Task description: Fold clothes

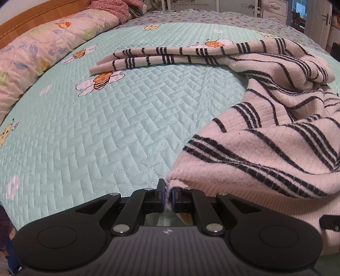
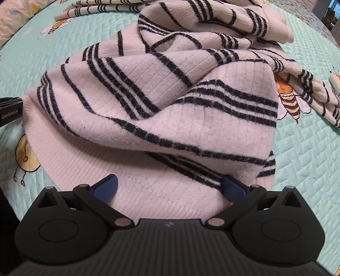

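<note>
A pink knit sweater [image 1: 274, 131] with dark stripes lies rumpled on a mint quilted bedspread [image 1: 110, 118]. One sleeve [image 1: 157, 57] stretches flat to the left at the back. My left gripper [image 1: 168, 194] is shut on a pinch of the sweater's lower left hem corner. In the right wrist view the sweater [image 2: 161, 102] fills the middle, its ribbed hem [image 2: 131, 182] nearest. My right gripper [image 2: 169, 186] stands wide open over the hem, its blue pads [image 2: 106, 186] spread to either side of the ribbing and closed on nothing. The left gripper's body [image 2: 9, 110] shows at the left edge.
A floral pillow [image 1: 42, 53] lies along the wooden headboard [image 1: 31, 14] at the left. A red patterned cloth [image 1: 119, 8] is bunched at the far end. White cupboards [image 1: 274, 10] stand beyond the bed. Bee prints [image 2: 289, 99] dot the bedspread.
</note>
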`<state>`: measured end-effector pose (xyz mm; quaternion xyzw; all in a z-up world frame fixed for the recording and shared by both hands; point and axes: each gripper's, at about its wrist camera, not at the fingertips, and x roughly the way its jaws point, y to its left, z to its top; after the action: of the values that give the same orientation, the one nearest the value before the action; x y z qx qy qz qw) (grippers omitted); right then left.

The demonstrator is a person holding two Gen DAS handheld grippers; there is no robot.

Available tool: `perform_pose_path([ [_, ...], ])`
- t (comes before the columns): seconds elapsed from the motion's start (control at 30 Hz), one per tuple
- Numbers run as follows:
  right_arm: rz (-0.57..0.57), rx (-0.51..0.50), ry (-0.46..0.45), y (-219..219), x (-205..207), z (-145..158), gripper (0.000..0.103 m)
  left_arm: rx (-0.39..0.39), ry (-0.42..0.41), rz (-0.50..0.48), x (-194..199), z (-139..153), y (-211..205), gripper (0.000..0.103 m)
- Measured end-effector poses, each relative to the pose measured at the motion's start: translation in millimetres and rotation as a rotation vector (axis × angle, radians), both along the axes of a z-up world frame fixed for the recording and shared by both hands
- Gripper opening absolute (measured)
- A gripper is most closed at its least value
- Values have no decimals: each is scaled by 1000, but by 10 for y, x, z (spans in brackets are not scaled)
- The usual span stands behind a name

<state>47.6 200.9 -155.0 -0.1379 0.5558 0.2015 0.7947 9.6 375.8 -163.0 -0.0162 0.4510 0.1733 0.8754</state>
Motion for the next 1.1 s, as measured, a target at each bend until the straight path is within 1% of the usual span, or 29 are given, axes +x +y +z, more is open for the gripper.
perform_pose_path([
  [0.1,-11,0,9,-5,19,3,103,11,11,-12,37,-5,-18,5],
  [0.23,-17,-18,20,46,56,-2,103,3,34,-29,96,10,-3,5],
  [0.4,-39,-50,31,132,110,-1,103,-20,61,-47,135,18,42,5],
  [0.47,-43,-58,40,197,144,0,103,-40,66,-47,139,20,71,5],
  [0.6,-47,-65,47,236,170,4,103,-54,71,-58,145,16,91,5],
  [0.83,-72,-79,15,441,172,-31,103,-60,58,-74,124,3,106,5],
  [0.9,-80,-79,1,501,153,-89,103,-64,54,-76,119,2,115,5],
  [1.1,-103,-79,-27,557,104,-111,103,-63,46,-78,107,-5,108,5],
])
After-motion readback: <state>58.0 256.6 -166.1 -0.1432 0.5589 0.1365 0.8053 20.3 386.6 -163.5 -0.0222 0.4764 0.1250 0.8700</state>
